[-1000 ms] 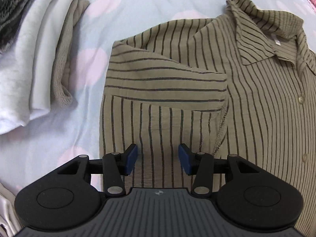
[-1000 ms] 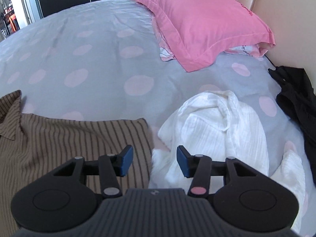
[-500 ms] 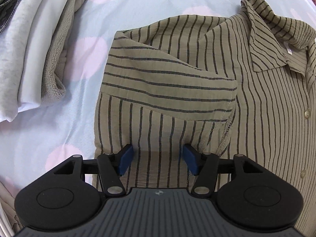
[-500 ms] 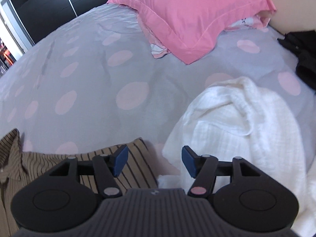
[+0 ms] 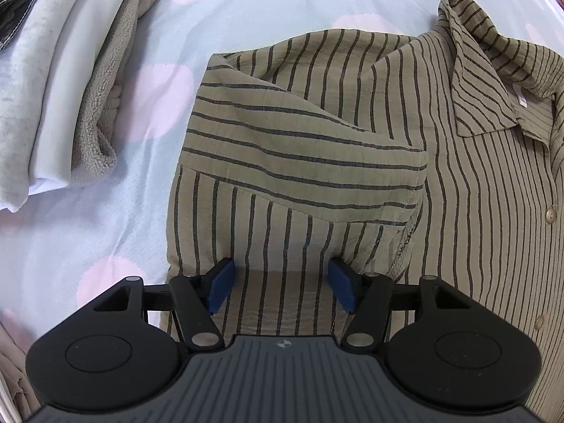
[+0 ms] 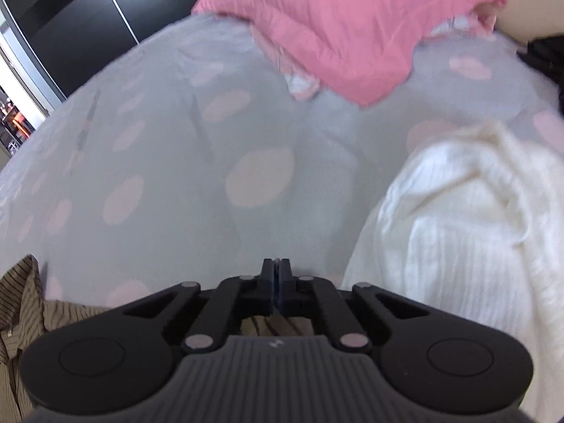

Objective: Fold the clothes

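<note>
Lying beneath the open left tongs (image 5: 281,287), striped shirt (image 5: 352,148); right tongs (image 6: 276,285) closed.

Open left claw (image 5: 281,289) over folded striped shirt (image 5: 352,162)

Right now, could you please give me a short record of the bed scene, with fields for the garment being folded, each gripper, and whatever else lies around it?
garment: striped shirt, buttoned front up, one sleeve folded across its body
left gripper: open, above the shirt's folded side, nothing pinched
right gripper: jaws have just closed; whether they pinch fabric cannot be told
surface: polka-dot bedsheet
beside shirt: folded stack of clothes
also on bed: crumpled white garment, pink pillow
</note>
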`<state>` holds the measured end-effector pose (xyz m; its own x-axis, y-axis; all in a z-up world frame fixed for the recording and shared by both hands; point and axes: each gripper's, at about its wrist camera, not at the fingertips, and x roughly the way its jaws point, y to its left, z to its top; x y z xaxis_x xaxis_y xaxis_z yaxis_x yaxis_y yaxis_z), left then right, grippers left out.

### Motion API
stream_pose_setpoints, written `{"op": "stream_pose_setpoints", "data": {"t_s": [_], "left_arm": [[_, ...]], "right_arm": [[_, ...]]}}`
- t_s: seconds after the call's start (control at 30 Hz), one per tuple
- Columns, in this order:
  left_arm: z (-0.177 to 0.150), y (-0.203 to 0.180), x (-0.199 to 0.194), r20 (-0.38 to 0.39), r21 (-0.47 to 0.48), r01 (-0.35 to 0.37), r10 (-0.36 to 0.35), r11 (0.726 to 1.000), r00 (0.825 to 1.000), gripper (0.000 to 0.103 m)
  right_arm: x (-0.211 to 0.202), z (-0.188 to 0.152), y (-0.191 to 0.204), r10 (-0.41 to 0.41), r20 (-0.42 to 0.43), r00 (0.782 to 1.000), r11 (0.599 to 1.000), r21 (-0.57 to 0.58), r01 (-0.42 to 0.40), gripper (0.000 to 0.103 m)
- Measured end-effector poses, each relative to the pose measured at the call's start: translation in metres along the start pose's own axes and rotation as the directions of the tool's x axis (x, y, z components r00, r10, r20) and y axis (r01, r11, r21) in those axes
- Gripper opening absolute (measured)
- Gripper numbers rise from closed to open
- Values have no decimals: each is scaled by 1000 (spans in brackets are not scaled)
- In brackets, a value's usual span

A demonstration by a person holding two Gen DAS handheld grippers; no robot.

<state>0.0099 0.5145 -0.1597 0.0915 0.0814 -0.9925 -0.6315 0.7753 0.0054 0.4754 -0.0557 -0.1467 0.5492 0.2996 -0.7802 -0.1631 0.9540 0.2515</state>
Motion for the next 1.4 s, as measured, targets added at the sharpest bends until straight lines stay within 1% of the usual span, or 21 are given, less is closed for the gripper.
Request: {"op": "stream_pose_setpoints", "data": {"t_s": [0.1, 0.13, 0.33, 0.47, 0.5, 0.63, 0.77, 0.87, 1.0, 1.03, 1.07, 1.1, 1.13, 1.2, 1.27, 1.37, 1.4], "left_arm": [[-3, 1, -1, 9, 1, 6, -6, 1000, 1000, 58], [-3, 1, -2, 11, 0, 7, -7, 1000, 1000, 58], [-7, 2, -5, 18, -5, 14, -14, 1000, 1000, 58], [-8, 2, -7, 23, -7, 19, -19, 1000, 1000, 60], [-8, 2, -7, 24, -7, 21, -21, 1000, 999, 60], [-1, 15, -6, 25, -14, 38, -38, 999, 999, 63], [-4, 15, -8, 30, -15, 43, -43, 999, 999, 64], [-11, 14, -10, 36, -17, 50, -49, 999, 998, 64], [-12, 15, -12, 43, -17, 63, -62, 998, 997, 67], [-13, 14, -12, 45, -16, 66, -65, 998, 997, 68], [-13, 17, -12, 45, -15, 67, -66, 998, 997, 68], [-12, 18, -12, 44, -15, 67, -66, 998, 997, 69], [-10, 18, -12, 42, -15, 67, -66, 998, 997, 69], [-6, 18, -11, 37, -16, 67, -66, 998, 997, 69], [-4, 18, -11, 33, -17, 66, -66, 998, 997, 69], [-3, 18, -13, 29, -17, 64, -64, 998, 998, 69], [-3, 19, -14, 28, -17, 65, -64, 998, 998, 69]], "right_arm": [[-13, 15, -3, -69, 40, 997, 998, 13, 69, 2], [-16, 18, -2, -81, 45, 996, 997, 15, 80, 2], [-29, 22, 17, -93, 43, 995, 994, -51, 96, 2], [-57, 11, 42, -86, 49, 995, 989, -120, 92, 2], [-65, 8, 52, -78, 45, 996, 986, -143, 84, 2], [-97, -10, 94, 0, 2, 1000, 976, -220, 0, 2], [-107, -29, 144, 40, -70, 997, 951, -303, -60, 2], [-101, -45, 174, 73, -153, 986, 940, -320, -119, 2], [-83, -67, 200, 120, -247, 961, 929, -315, -197, 2], [-78, -71, 205, 138, -278, 951, 923, -311, -225, 3], [-73, -75, 210, 155, -306, 939, 918, -307, -252, 8], [-74, -77, 211, 156, -307, 939, 914, -315, -255, 10], [-75, -78, 213, 158, -308, 938, 910, -323, -259, 20], [-78, -81, 216, 160, -310, 937, 903, -339, -266, 35], [-80, -83, 219, 161, -311, 937, 895, -354, -272, 35], [-87, -78, 200, 95, -291, 952, 901, -382, -207, 35], [-87, -78, 190, 62, -286, 956, 903, -392, -176, 35]]}}
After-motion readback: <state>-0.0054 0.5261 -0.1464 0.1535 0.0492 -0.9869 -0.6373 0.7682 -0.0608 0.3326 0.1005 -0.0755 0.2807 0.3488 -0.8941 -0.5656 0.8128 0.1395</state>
